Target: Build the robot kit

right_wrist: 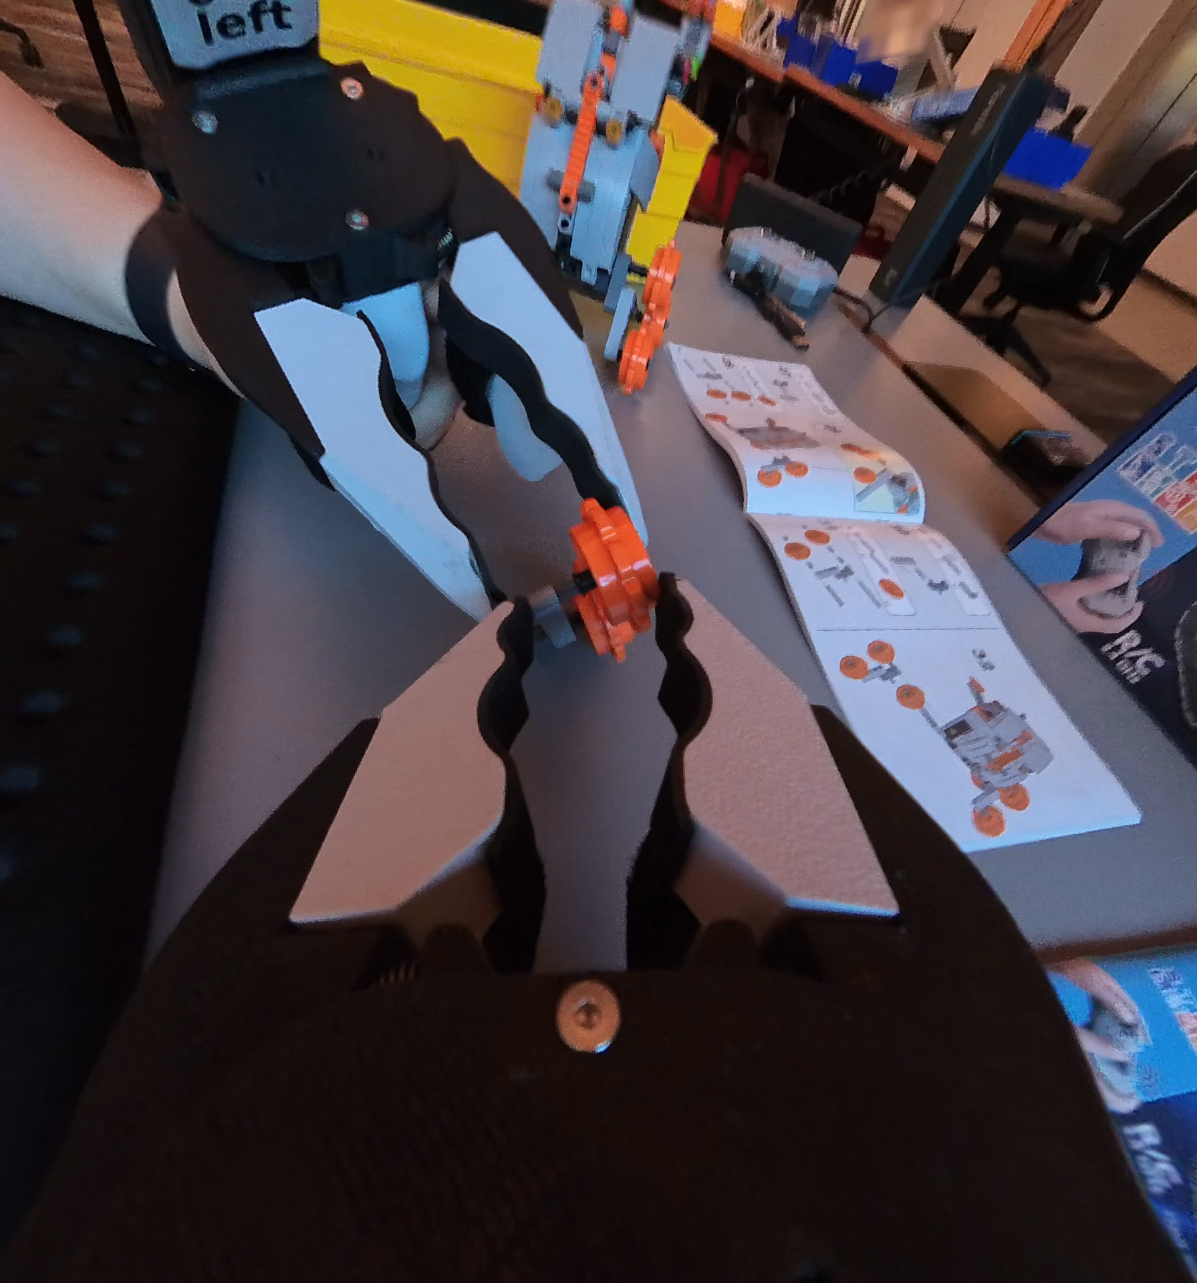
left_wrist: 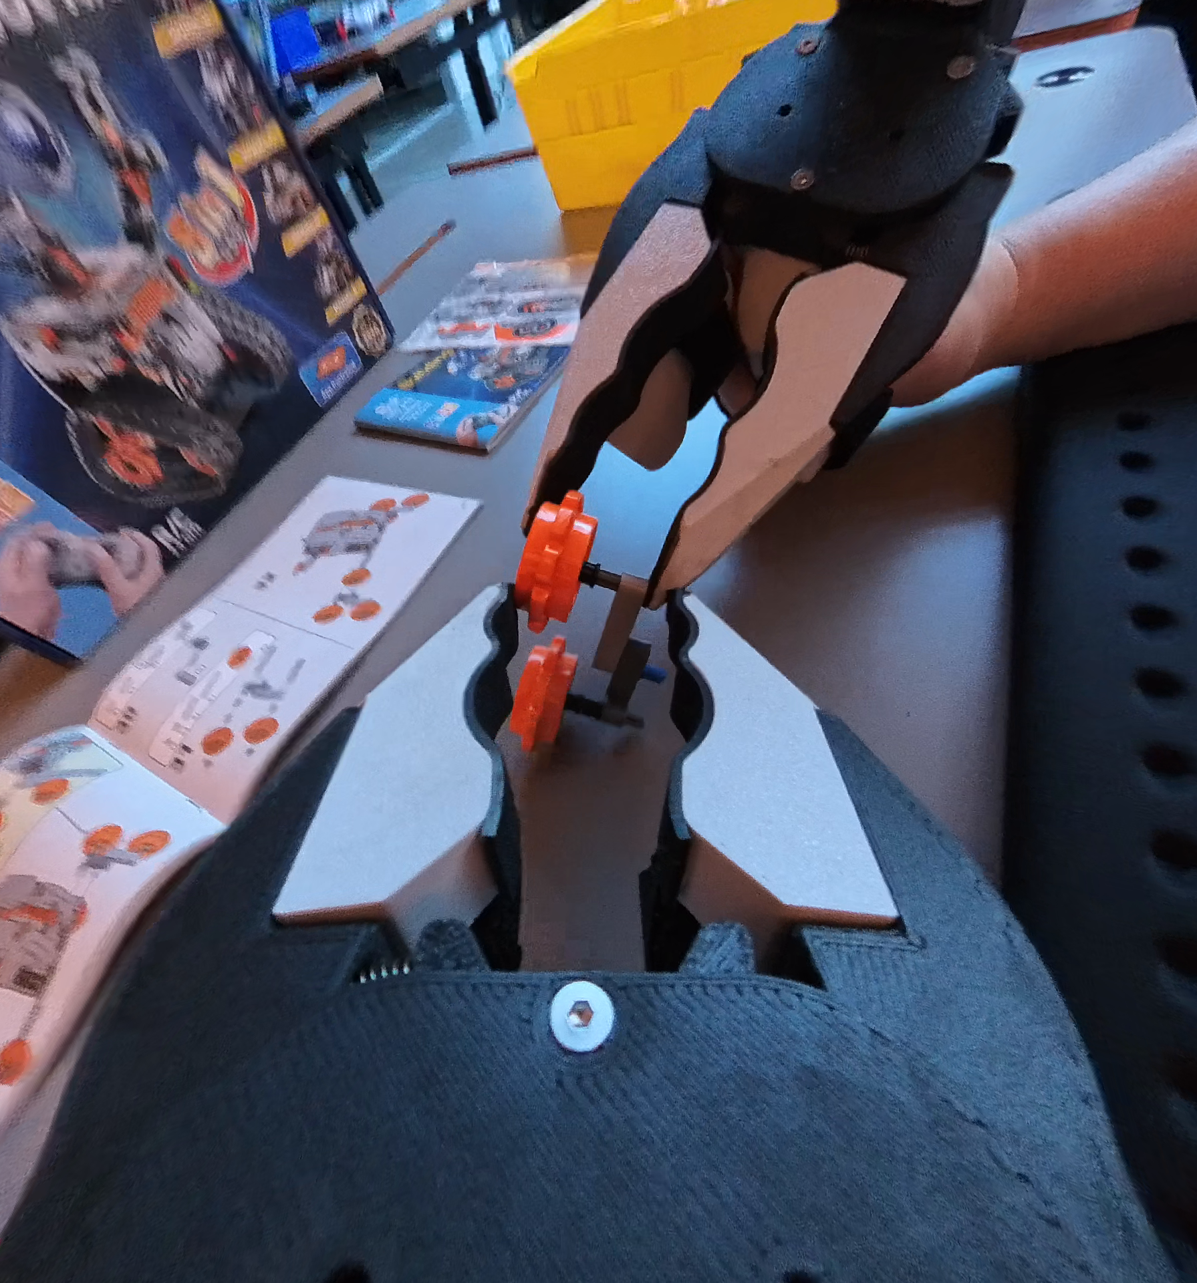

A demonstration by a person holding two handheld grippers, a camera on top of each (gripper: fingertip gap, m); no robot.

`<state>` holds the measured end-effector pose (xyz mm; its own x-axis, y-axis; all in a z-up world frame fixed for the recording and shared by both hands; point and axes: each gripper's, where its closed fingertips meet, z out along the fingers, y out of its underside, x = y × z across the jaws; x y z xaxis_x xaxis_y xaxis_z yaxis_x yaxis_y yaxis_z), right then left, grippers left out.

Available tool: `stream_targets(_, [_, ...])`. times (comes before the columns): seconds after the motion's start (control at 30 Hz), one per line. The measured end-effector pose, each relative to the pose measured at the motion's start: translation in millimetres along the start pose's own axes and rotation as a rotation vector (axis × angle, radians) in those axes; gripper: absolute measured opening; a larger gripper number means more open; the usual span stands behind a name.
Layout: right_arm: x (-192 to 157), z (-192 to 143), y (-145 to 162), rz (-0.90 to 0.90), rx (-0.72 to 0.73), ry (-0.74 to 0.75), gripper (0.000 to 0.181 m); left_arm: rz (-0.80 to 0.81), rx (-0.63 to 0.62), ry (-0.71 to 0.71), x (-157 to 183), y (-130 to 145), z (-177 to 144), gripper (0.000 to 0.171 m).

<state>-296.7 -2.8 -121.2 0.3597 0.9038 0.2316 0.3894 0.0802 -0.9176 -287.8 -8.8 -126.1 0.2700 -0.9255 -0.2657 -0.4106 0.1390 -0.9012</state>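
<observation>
A small assembly of two orange gears [left_wrist: 554, 562] on black axles through a grey beam [left_wrist: 620, 646] is just above the grey table [left_wrist: 845, 659]. My right gripper [left_wrist: 599, 552] comes down from above and is shut on the upper gear and the beam top. My left gripper [left_wrist: 592, 600] closes on the assembly from the near side, with the lower gear [left_wrist: 543, 694] against one finger. In the right wrist view the right gripper [right_wrist: 592, 600] pinches the gear [right_wrist: 609, 576] and a grey piece [right_wrist: 552, 621]. The left gripper [right_wrist: 550, 555] meets it from the upper left.
An open instruction booklet [left_wrist: 290, 625], a second booklet [left_wrist: 463, 396] and a blue toy box [left_wrist: 130, 278] lie to the left. A yellow bin [left_wrist: 616, 104] stands behind. A black perforated mat [left_wrist: 1137, 694] borders the right. A half-built grey and orange model [right_wrist: 609, 173] and a grey block [right_wrist: 783, 271] stand farther off.
</observation>
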Motion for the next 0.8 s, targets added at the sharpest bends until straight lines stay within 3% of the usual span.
stream_targets(0.17, [-4.3, -11.1, -18.0, -0.296, 0.034, 0.092, 0.037, 0.281, 0.077, -0.095, 4.3, -17.8, -8.9, 0.043])
stream_targets(0.47, [-11.3, -22.7, -44.9, -0.69, 0.086, 0.276, 0.037, 0.584, 0.167, -0.242, 6.6, -39.9, -23.6, 0.042])
stream_targets(0.67, [-12.0, -23.0, -46.9, -0.687, 0.095, 0.277, 0.037, 0.587, 0.177, -0.233, 6.9, -41.1, -25.2, 0.043])
stream_targets(0.8, [-7.0, -19.9, -41.6, -0.446, 0.113, 0.179, 0.037, 0.414, 0.196, -0.133, 4.3, -37.7, -23.2, 0.043])
